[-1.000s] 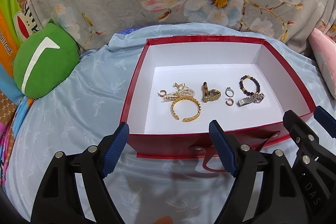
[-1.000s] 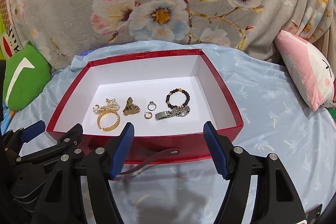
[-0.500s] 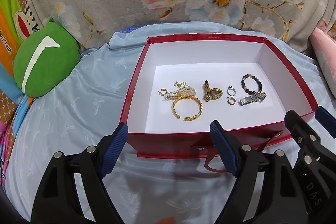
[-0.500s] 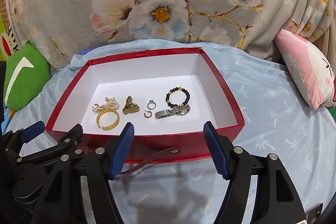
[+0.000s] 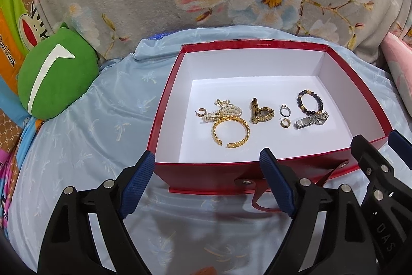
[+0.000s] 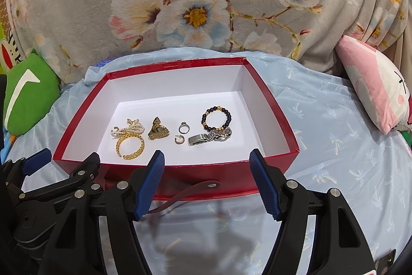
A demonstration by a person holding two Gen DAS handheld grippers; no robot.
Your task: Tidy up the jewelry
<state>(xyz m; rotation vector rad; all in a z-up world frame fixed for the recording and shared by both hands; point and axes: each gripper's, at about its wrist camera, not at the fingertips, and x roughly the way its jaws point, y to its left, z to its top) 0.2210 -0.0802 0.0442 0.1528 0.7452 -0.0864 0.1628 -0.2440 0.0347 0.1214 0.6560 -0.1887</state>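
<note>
Scene: red box (image 5: 267,170) on a blue bedsheet (image 5: 85,135), all jewelry lying on its white floor.

Left claw (image 5: 207,179): jaws spread wide, just been opening, nothing between them; parked outside the box's near wall.

Contents, left to right:
- Pearl strand (image 5: 224,112), bunched, touching a small gold hoop (image 5: 200,112). Soft, limp, likely to sag; best pinched at the bunched middle.
- Gold cuff (image 5: 230,131), open-ended, overlapping the pearls' near edge. Stiff, smooth, probably slippery; best gripped across the band, away from the gap.
- Gold link band (image 5: 261,113), folded, partly standing. Flexible; likely to unfold when lifted.
- Silver ring (image 5: 285,110) and gold ear hoop (image 5: 285,123), just apart. Tiny, light, prone to skate; precise pinch needed.
- Dark bead bracelet (image 5: 310,102), touching a silver clasp piece (image 5: 311,120). Beads round, apt to roll in the pads.

Right claw (image 6: 207,181): parted, empty, also outside the near wall.
</note>
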